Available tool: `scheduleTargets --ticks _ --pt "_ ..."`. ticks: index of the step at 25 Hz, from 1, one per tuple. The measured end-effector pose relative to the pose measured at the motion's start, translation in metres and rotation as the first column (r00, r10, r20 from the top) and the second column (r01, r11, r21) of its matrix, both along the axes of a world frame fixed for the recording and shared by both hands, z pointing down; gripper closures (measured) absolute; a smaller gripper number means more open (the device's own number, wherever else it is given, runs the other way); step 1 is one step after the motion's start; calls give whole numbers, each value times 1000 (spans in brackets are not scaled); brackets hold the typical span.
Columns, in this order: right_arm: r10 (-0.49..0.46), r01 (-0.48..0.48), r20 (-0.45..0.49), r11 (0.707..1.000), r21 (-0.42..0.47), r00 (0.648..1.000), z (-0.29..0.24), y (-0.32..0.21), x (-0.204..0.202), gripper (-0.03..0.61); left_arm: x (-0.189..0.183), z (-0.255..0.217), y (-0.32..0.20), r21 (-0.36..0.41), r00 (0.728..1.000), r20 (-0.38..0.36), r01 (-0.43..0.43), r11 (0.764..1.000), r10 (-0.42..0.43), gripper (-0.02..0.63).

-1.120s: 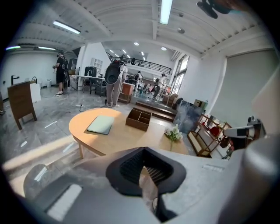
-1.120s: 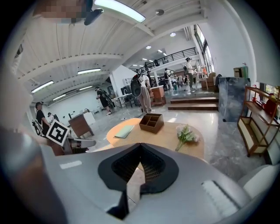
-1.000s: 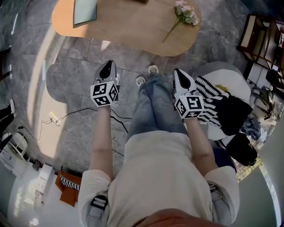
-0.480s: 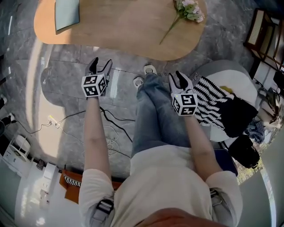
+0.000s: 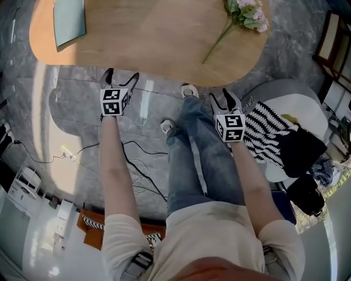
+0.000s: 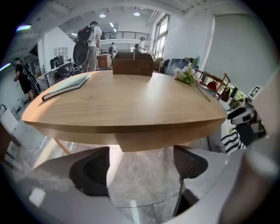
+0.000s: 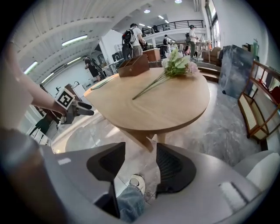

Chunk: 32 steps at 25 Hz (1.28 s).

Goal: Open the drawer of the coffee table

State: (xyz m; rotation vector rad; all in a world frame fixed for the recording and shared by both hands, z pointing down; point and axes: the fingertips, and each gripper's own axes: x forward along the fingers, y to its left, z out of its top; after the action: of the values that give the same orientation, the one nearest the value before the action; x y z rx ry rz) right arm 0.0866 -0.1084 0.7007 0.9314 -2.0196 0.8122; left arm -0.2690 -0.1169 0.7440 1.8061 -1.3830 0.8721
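Observation:
The oval wooden coffee table point(image 5: 153, 38) fills the top of the head view. Under its near edge a wooden drawer front point(image 6: 144, 141) shows in the left gripper view. My left gripper point(image 5: 122, 76) hangs just before the table's near edge on the left, pointing steeply down. Its jaws have just been opening and stand open point(image 6: 140, 164), with only floor between them. My right gripper point(image 5: 225, 97) is over my right leg, short of the table's right end. Its jaws have also just been opening point(image 7: 140, 164), and nothing is in them.
On the table lie a closed book point(image 5: 68, 19), a flower sprig point(image 5: 247, 13) and a wooden box point(image 6: 133, 63). A white seat with striped cloth point(image 5: 285, 110) stands at my right. Cables point(image 5: 137, 159) trail on the stone floor. People stand in the background point(image 6: 89, 41).
Both grippers have dropped lower and closer to the table's near edge. Their jaws, shut a second ago, now stand apart. The table has grown larger in the head view.

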Motion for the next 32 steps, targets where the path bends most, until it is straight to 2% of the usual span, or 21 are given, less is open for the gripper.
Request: scheduleTargets --ticks 9,15,18,25,32 --pt "8 -8 -7 999 31 1000 38 -12 -8 327 -3 18 -33 77 997 10 -72 994 71 89" --pt "29 -29 -9 999 44 1000 49 -14 -19 322 -3 19 -33 108 995 -31 -93 990 97 91" --pt "42 -41 -12 998 55 999 49 -14 -20 335 5 16 -32 121 993 -45 -107 987 113 143" --pt "128 -125 -36 989 76 991 49 -18 -20 376 7 15 -33 120 991 -55 -112 986 120 143" --pt "168 -163 -65 984 76 984 51 -17 -20 379 7 15 -31 115 991 -72 -107 988 115 147"
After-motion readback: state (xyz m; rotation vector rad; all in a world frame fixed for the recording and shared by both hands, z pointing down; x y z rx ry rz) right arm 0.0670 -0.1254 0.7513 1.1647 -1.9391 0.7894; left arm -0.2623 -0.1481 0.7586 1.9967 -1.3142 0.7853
